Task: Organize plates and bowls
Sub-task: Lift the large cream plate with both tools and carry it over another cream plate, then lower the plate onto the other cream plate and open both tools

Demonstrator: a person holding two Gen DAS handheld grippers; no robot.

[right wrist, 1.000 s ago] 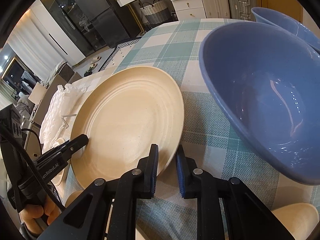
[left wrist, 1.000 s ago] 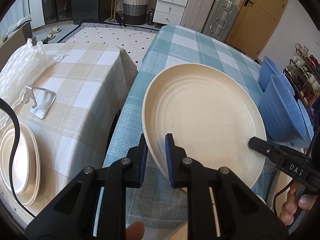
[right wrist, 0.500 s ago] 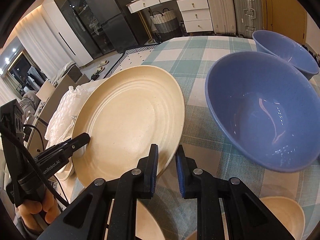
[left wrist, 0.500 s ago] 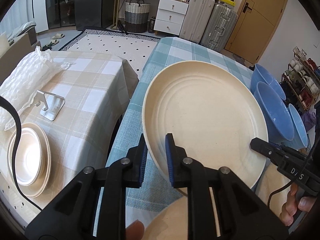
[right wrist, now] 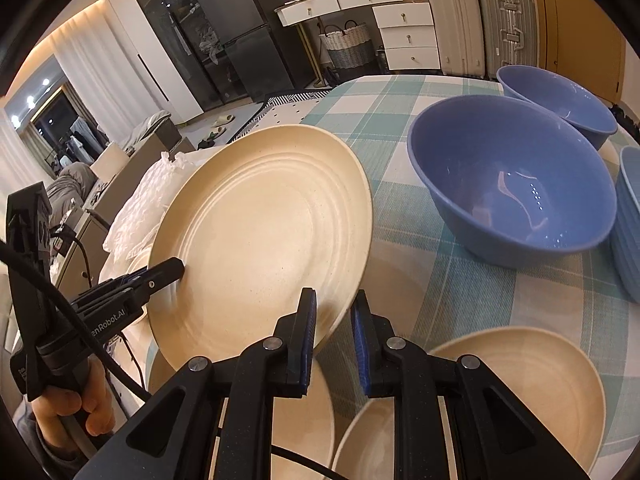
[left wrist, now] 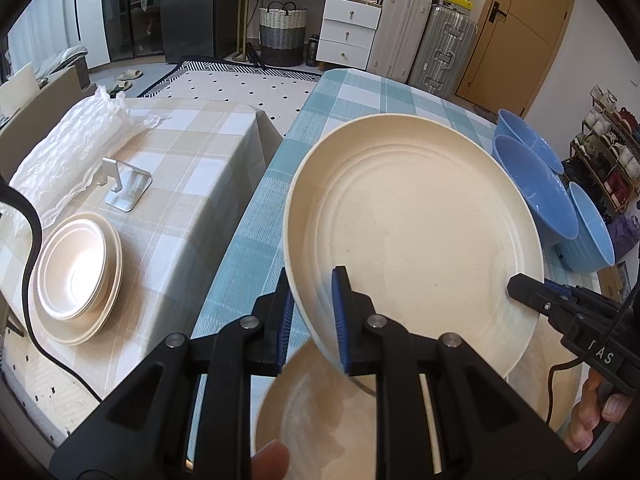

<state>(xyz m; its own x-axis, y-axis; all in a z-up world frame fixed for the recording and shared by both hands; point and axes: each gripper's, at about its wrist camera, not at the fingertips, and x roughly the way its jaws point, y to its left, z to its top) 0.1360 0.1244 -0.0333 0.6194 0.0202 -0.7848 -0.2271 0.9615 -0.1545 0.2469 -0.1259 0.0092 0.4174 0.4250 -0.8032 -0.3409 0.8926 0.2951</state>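
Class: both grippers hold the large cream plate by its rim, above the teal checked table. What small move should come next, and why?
Probably carry the large cream plate sideways toward the stack of cream plates on the beige table. The left gripper and right gripper both clamp its rim, it hangs clear of the plates below, and that stack looks like the matching pile.
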